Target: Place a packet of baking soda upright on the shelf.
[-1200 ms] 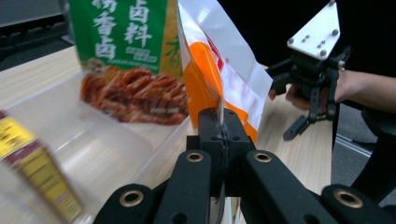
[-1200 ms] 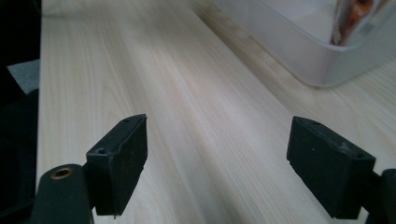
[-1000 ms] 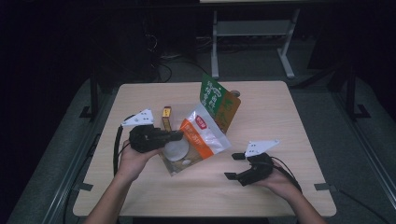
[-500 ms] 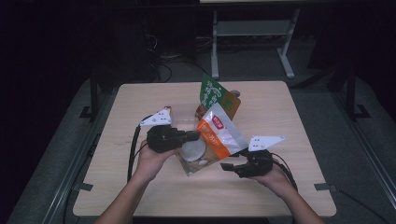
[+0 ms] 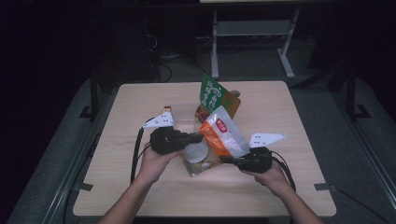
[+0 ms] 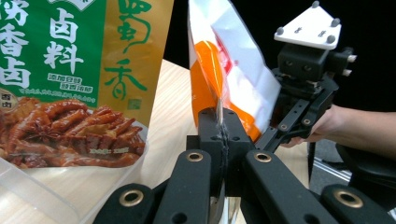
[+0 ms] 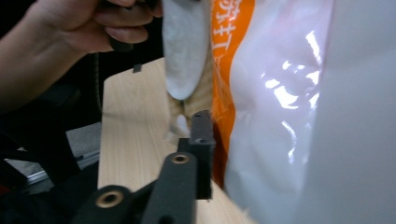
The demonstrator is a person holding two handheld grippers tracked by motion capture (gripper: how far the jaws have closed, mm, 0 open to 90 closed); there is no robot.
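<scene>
The left gripper point(image 6: 220, 135) has its jaws pressed together on the thin edge of the orange-and-white pouch point(image 6: 231, 70), which rises upright between them. In the high view the same left gripper point(image 5: 198, 138) pinches the pouch point(image 5: 222, 136) from one side while the right gripper point(image 5: 224, 159) meets its lower edge from the other. In the right gripper view one black jaw lies against the glossy pouch point(image 7: 275, 107); the other jaw is hidden behind it, so whether that gripper is clamped cannot be told. A round white disc point(image 5: 195, 151) sits just below the left jaws, touching the pouch.

Just behind stands a green-and-gold bag point(image 6: 84, 56) printed with large Chinese characters, among them 卤料 and 香, above a picture of braised meat. The pouch's own lettering is too blurred to read.

All this is held above the middle of a pale wooden table point(image 5: 140, 191), in a dark room with a metal stand point(image 5: 252, 32) and cables on the floor beyond.
</scene>
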